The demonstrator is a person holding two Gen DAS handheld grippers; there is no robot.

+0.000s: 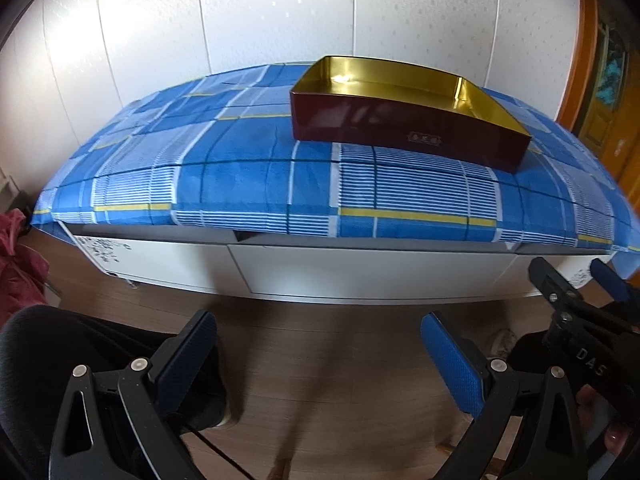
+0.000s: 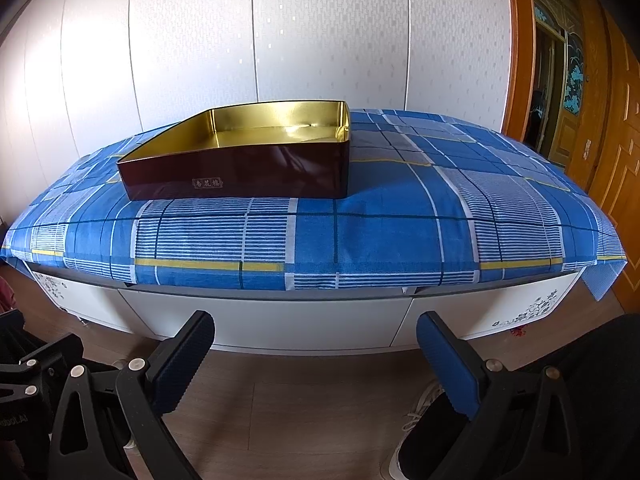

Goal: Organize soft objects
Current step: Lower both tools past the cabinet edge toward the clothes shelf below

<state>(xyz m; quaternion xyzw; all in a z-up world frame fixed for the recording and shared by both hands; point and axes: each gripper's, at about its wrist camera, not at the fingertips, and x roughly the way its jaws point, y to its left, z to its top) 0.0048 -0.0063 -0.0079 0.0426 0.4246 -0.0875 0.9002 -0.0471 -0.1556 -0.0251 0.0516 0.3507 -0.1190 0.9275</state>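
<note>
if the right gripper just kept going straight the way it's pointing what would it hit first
Probably the white drawer front of the cabinet below the blue plaid cloth. The right gripper is open, held low over the wood floor, with nothing between its fingers. The gold-lined box sits higher, likely above that line; depth is unclear.

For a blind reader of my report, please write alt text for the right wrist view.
An empty dark red rectangular tin box with a gold interior sits on a blue plaid cloth covering a low white cabinet. The open right gripper, with nothing in it, is held low in front, above a wooden floor.
</note>
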